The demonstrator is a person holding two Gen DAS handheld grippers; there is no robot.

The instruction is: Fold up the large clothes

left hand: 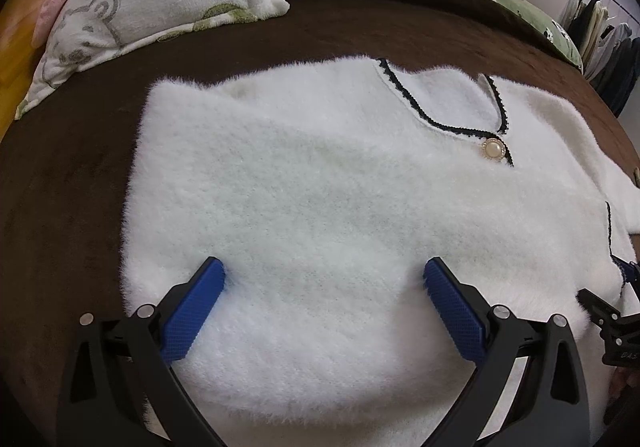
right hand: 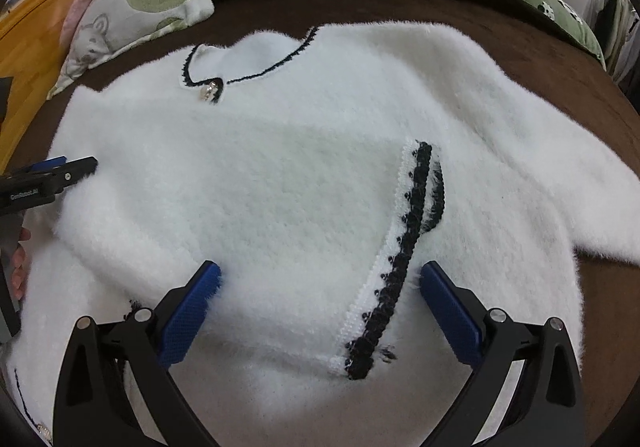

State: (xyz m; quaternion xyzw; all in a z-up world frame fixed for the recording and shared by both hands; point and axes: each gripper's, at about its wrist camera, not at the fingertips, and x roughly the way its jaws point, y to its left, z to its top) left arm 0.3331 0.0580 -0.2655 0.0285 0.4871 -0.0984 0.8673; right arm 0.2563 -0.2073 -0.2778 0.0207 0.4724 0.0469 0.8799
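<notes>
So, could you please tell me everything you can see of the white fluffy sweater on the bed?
The white fluffy sweater lies spread flat on a brown bedspread, front up. It looks like soft, long-pile knit. Black scalloped trim edges the neckline, where a pearl-like button with a gold rim sits. One sleeve is folded across the body, its black-trimmed cuff lying between the fingers of the open right hand-held gripper. The left hand-held gripper, also open, hovers over or rests on the plain part.

Two matching handheld grippers, black frames with blue pads

Left gripper and right gripper each have black curved arms at the frame's bottom, silver round pivot screws, and blue cross-hatched finger pads; white lettering marks the left gripper's black body at the right wrist view's left edge.
</notes>
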